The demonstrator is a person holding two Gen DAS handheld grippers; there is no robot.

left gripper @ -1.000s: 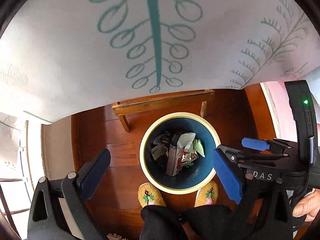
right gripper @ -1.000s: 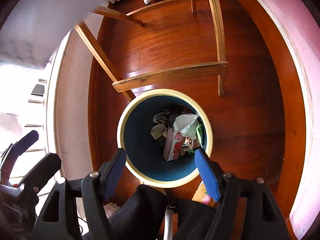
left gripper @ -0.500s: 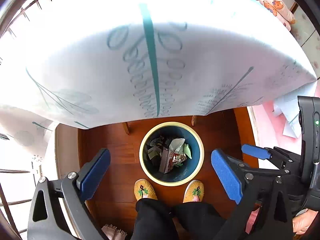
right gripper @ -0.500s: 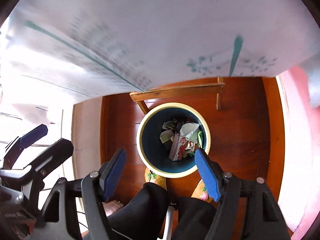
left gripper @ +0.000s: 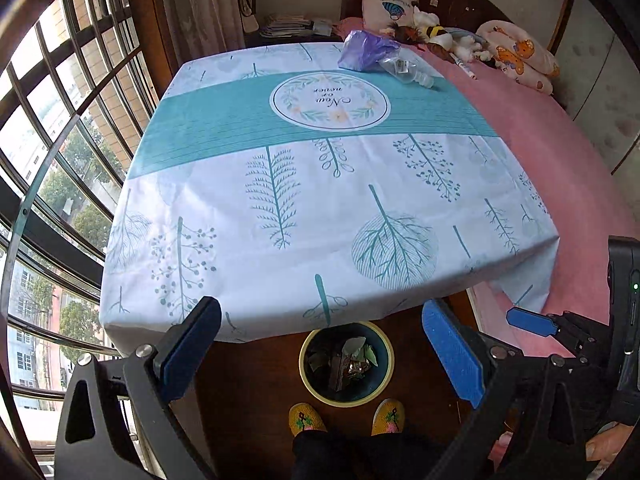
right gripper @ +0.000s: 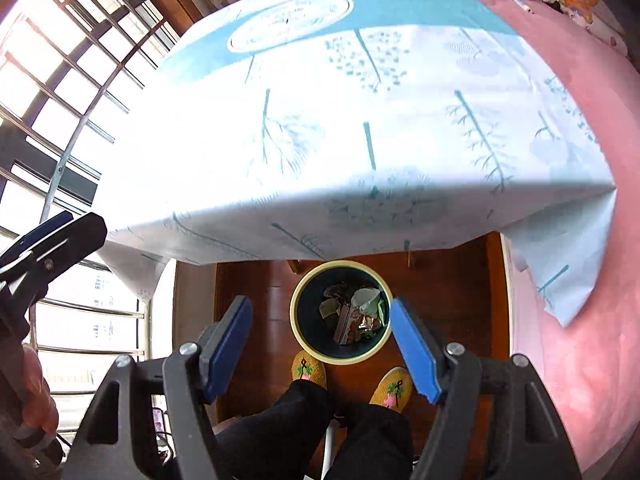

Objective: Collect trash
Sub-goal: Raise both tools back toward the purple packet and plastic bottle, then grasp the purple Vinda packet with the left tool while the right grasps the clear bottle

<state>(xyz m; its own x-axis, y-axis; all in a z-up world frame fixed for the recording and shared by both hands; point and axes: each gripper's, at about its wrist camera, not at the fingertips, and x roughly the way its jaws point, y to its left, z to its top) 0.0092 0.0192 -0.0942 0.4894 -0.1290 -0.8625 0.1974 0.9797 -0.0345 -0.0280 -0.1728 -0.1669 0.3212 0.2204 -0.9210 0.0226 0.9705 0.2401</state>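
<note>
Purple bag [left gripper: 366,54] and bottle [left gripper: 406,71] are sitting top centre, far across the table [left gripper: 280,184]. Both grippers [left gripper: 320,356] [right gripper: 322,346] are hanging empty, wide open, over the bin [left gripper: 346,362]. Probably reaching for those next.

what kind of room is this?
Most likely a bedroom: a bed with a pink sheet, pillows and stuffed toys beside the cloth-covered table.

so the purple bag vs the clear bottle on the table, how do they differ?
The purple bag is opaque, crumpled and soft; the clear bottle is see-through and rigid, lying on its side. The bag looks bulkier and sits left of the bottle. Both rest at the far edge of the tablecloth, touching, with neither claw near them.
</note>
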